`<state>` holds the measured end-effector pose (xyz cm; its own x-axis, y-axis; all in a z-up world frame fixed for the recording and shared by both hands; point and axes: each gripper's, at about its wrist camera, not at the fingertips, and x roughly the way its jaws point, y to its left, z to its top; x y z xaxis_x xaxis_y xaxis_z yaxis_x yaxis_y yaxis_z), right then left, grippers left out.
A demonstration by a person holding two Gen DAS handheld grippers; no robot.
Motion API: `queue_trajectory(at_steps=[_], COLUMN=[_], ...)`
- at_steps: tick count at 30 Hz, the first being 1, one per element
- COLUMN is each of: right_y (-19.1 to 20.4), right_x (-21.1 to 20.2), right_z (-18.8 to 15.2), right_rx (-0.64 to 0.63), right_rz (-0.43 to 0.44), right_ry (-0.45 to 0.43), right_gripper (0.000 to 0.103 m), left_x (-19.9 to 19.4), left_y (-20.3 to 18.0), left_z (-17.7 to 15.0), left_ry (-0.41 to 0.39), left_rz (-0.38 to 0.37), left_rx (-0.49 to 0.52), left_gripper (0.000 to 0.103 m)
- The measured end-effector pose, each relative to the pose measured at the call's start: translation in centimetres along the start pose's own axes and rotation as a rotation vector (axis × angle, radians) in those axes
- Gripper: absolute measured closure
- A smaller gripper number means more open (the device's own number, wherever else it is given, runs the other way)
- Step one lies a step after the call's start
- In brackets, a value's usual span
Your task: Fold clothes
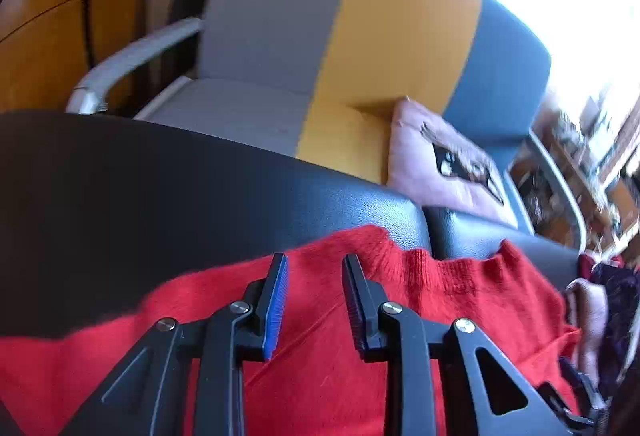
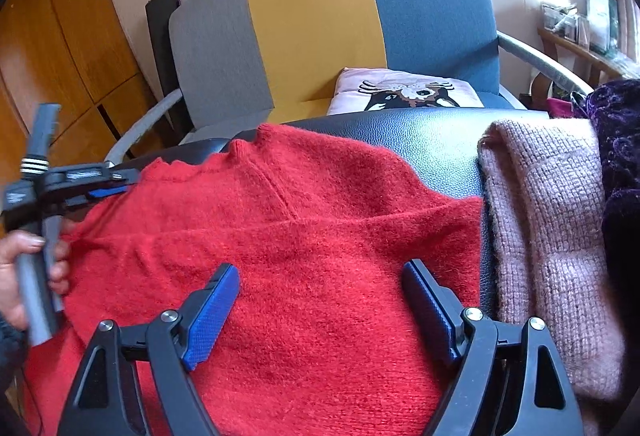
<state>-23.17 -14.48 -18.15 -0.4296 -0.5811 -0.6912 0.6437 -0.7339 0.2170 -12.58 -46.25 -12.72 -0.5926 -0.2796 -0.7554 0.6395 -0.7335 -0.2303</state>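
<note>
A red knitted sweater (image 2: 304,236) lies spread on a black leather surface (image 2: 436,140), just beside a folded pink knit (image 2: 548,236) on its right, with a grey, yellow and blue striped chair (image 2: 320,20) and a printed cushion (image 2: 404,92) behind. The right gripper (image 2: 320,300) hovers over the sweater with its fingers spread wide and empty. The left gripper (image 1: 314,300), held by a hand (image 2: 24,268) at the sweater's left edge, has its fingers narrowly parted above the red fabric, gripping nothing.

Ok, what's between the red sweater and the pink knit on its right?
In the right wrist view, only a narrow strip of black leather surface separates the red sweater from the pink knit; nothing lies on it.
</note>
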Motion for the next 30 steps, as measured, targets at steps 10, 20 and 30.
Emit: queue_trajectory(at_steps=[10, 20, 30], right_y=[0.8, 1.4, 1.4], right_x=[0.3, 0.6, 0.7], right_z=[0.3, 0.3, 0.5], right_rx=[-0.044, -0.074, -0.080], right_rz=[-0.047, -0.078, -0.079], right_ry=[0.023, 0.037, 0.044], right_gripper=[0.016, 0.013, 0.012], left_x=[-13.6, -15.9, -10.7], left_y=[19.1, 34.1, 36.7], left_z=[-2.3, -2.8, -3.7], left_ry=[-0.088, 0.117, 0.287], left_rz=[0.441, 0.653, 0.697], left_rx=[-0.165, -0.193, -0.180], left_gripper=[0.074, 0.064, 0.063])
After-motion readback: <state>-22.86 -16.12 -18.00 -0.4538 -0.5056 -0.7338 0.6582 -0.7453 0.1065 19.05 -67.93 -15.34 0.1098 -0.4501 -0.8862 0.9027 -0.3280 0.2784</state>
